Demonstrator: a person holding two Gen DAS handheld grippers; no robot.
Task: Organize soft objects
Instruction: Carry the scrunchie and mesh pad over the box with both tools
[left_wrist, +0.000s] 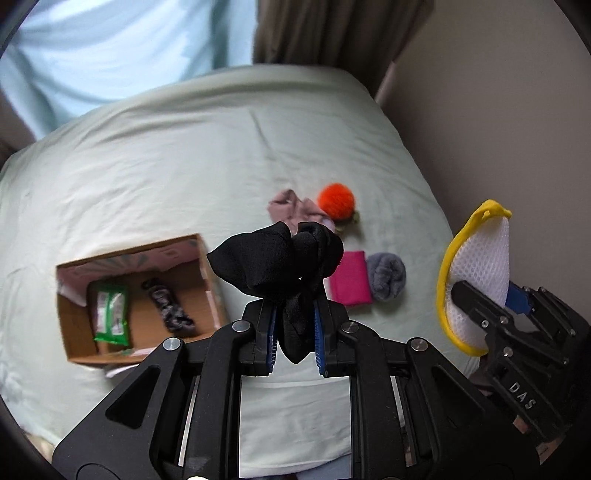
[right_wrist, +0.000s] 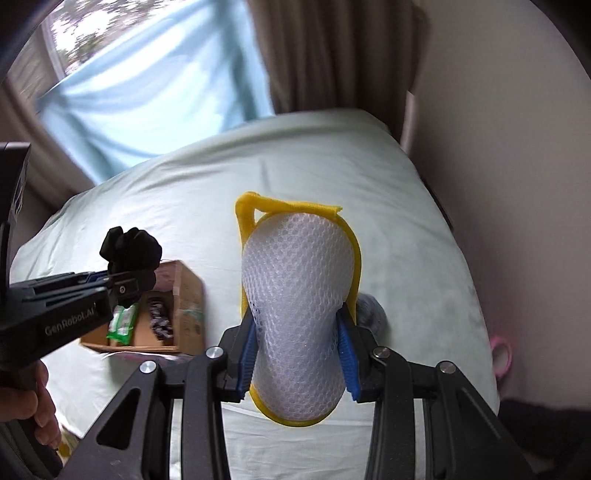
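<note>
Left tongs (left_wrist: 293, 332): pinching a black scrunchie (left_wrist: 277, 254), held in the air above the bed (left_wrist: 147, 155).
Right tongs (right_wrist: 299, 358): pinching a white mesh sponge (right_wrist: 299, 280) with yellow edging, also held above the bed.
Cardboard box (left_wrist: 207, 273): open, on the bed to the left; holds a green packet (left_wrist: 110, 314) and a dark patterned scrunchie (left_wrist: 166, 306).
Loose on the bed, grouped near one another: orange pompom (left_wrist: 336, 199), mauve cloth (left_wrist: 291, 208), pink folded cloth (left_wrist: 351, 277), grey rolled cloth (left_wrist: 386, 275) touching it.
</note>
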